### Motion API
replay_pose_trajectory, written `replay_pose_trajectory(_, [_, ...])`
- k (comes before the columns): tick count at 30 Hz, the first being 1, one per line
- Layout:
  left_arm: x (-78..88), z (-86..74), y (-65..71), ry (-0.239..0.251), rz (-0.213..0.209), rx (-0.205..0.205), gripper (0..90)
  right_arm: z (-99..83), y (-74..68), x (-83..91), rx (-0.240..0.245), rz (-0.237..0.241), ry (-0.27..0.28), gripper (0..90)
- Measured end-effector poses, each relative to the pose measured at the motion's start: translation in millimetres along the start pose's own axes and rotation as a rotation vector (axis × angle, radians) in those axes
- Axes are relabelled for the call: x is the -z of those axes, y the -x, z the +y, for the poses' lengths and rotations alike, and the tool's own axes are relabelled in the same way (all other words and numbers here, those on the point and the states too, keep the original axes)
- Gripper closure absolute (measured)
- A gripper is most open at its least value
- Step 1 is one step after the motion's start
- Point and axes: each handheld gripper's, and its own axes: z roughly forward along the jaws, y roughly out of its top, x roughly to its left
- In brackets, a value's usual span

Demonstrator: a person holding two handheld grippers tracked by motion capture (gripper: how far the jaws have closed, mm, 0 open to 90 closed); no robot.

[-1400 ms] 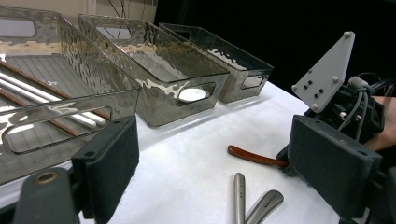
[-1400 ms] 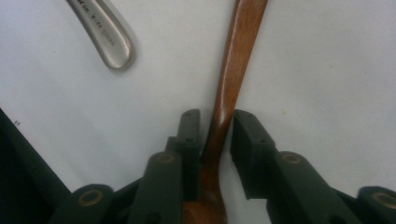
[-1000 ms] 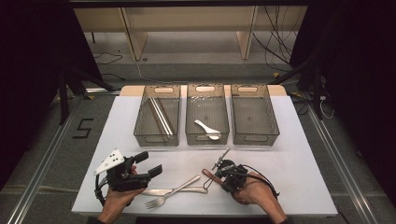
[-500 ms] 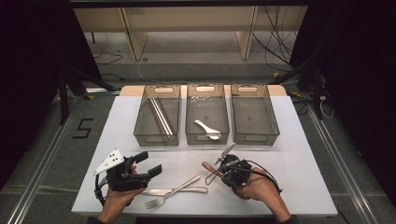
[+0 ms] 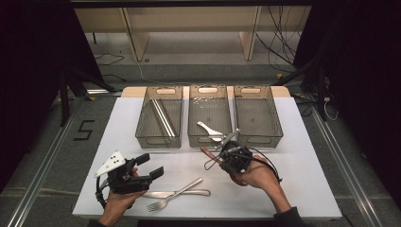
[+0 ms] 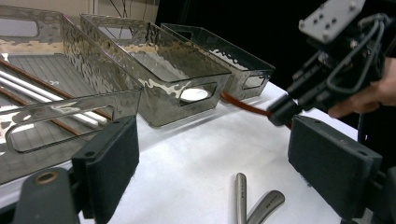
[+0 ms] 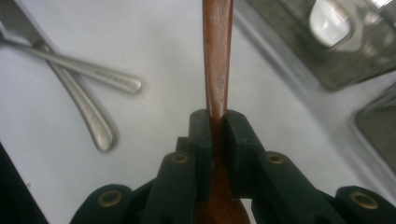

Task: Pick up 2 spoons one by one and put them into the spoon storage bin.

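Looking down from the high view, a white table [image 5: 293, 156] stands in a dark room with cables on the floor beyond; three clear bins [image 5: 160, 118] line its far side, a fork [image 5: 172, 195] and knife [image 5: 177, 193] lie crossed near the front. The left gripper [image 5: 150, 166] hovers released. In the left gripper view, white chopsticks [image 6: 42, 100] lie in the left bin. In the right gripper view, the right gripper [image 7: 217, 133] is clenched on a brown wooden handle [image 7: 216, 60], above the table before the middle bin.
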Motion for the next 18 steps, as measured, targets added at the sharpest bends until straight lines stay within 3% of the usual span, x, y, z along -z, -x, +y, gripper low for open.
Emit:
replay_pose_trajectory(12, [-0.3, -0.2, 0.0, 0.001, 0.0, 0.002, 16.0, 27.2, 22.3, 11.7, -0.036, -0.027, 0.096, 82.4])
replay_pose_trajectory(18, [-0.4, -0.3, -0.1, 0.002, 0.0, 0.004, 16.1, 41.3, 32.8, 15.3, -0.053, -0.044, 0.117, 82.4])
